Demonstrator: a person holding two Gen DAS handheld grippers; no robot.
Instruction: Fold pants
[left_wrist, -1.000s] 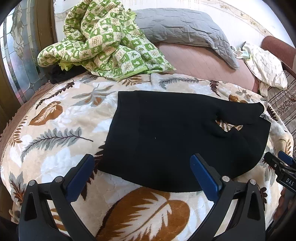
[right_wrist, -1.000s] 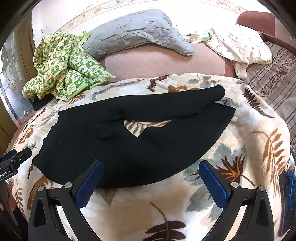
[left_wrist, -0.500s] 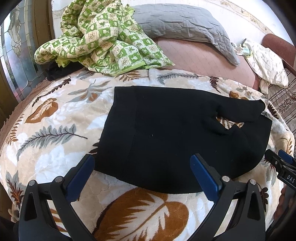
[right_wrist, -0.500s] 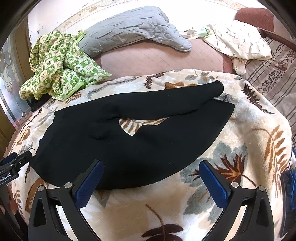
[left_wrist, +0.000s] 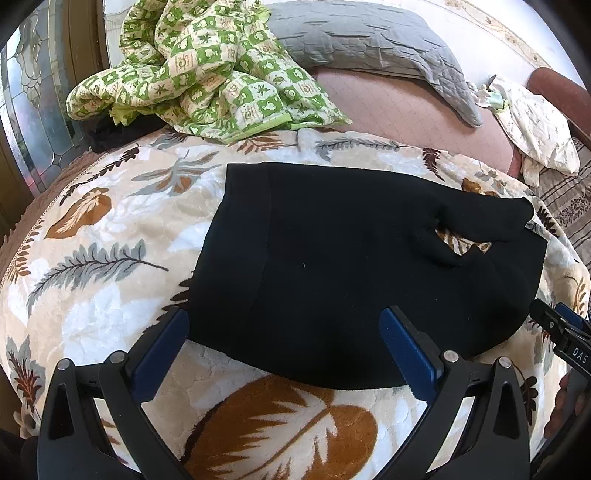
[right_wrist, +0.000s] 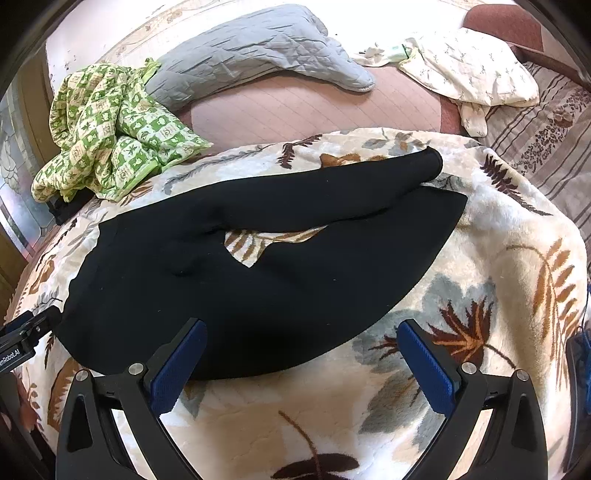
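Note:
Black pants (left_wrist: 351, 258) lie flat on a leaf-patterned blanket (left_wrist: 110, 240), waistband to the left, legs to the right with a small gap between them. In the right wrist view the pants (right_wrist: 277, 266) show both legs reaching the far right. My left gripper (left_wrist: 284, 343) is open and empty, above the pants' near edge by the waistband. My right gripper (right_wrist: 301, 350) is open and empty, above the near edge of the near leg. Each gripper's tip shows at the other view's edge.
A green checked quilt (left_wrist: 199, 62) is bunched at the back left. A grey quilted pillow (left_wrist: 369, 40) and a cream cloth (left_wrist: 532, 122) lie at the back on a pink sheet. A striped cover (right_wrist: 546, 125) is at the right.
Both grippers moved slightly forward and nearer to the pants' near edge. The pants have not moved. Both grippers stayed open.

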